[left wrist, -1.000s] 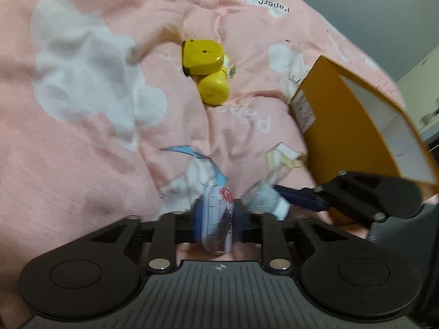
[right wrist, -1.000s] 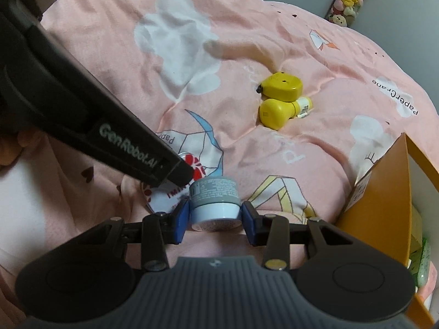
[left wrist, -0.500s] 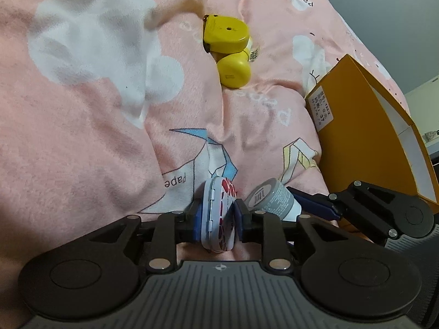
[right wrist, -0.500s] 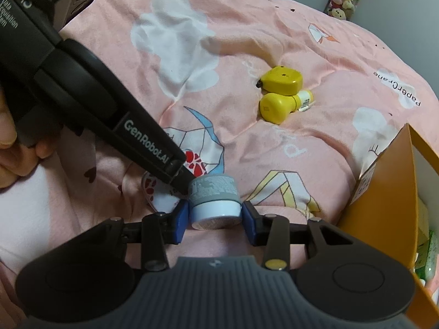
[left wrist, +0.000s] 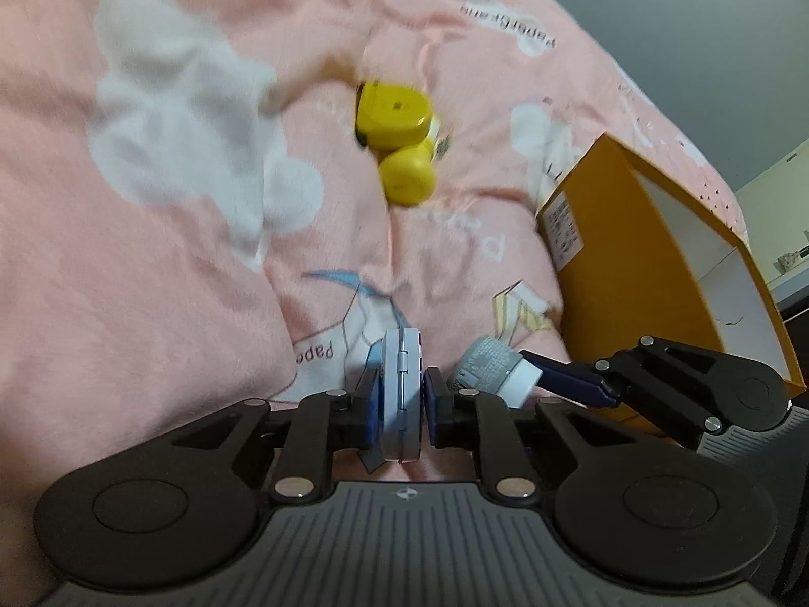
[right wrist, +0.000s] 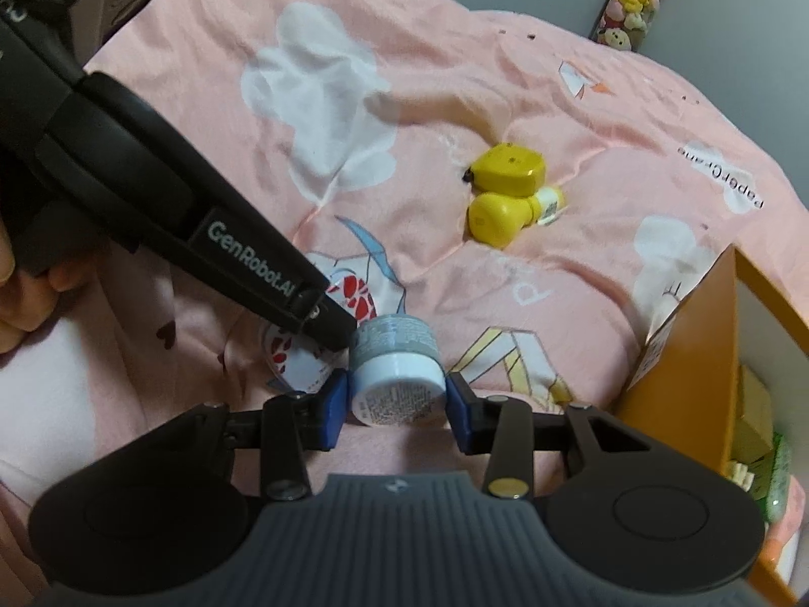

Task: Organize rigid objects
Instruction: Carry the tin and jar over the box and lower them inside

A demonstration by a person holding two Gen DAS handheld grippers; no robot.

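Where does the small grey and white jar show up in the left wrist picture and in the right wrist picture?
Left wrist: the jar sits lower right of centre, clamped by the right gripper reaching in from the right.
Right wrist: the jar is at centre bottom, between the blue pads.
Shared landmark: the orange box at the right edge of both.

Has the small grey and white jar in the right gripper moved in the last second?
No. The jar sits at the same spot, beside the printed paper crane.
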